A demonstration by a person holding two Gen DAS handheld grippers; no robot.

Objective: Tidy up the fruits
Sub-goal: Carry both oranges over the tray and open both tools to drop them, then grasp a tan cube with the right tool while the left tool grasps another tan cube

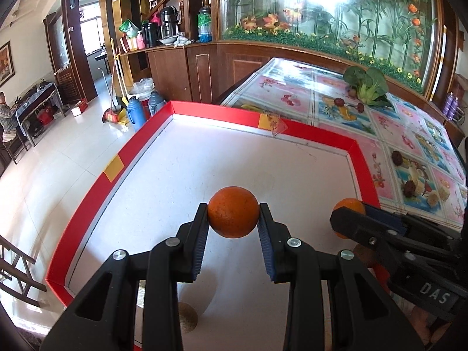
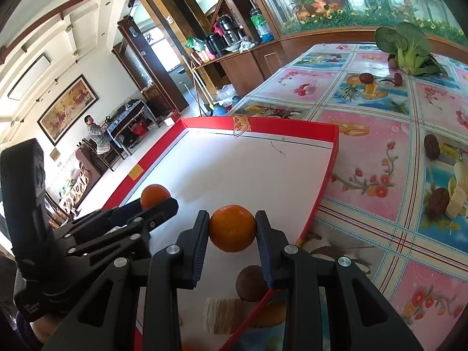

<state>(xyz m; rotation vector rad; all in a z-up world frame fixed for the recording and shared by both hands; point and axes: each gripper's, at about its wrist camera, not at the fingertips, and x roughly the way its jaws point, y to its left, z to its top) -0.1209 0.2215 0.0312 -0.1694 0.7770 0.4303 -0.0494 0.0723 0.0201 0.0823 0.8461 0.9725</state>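
Note:
My left gripper is shut on an orange and holds it above the white floor of the red-rimmed tray. My right gripper is shut on a second orange over the tray's near right part. In the left wrist view the right gripper shows at the right with its orange. In the right wrist view the left gripper shows at the left with its orange. A brown round fruit and a pale ribbed piece lie below the right gripper.
The tray sits at the table's left edge, on a flowered tablecloth. A leafy green vegetable lies at the far side of the table. Small dark brown fruits lie scattered on the cloth to the right. Beyond the tray's left rim is open floor.

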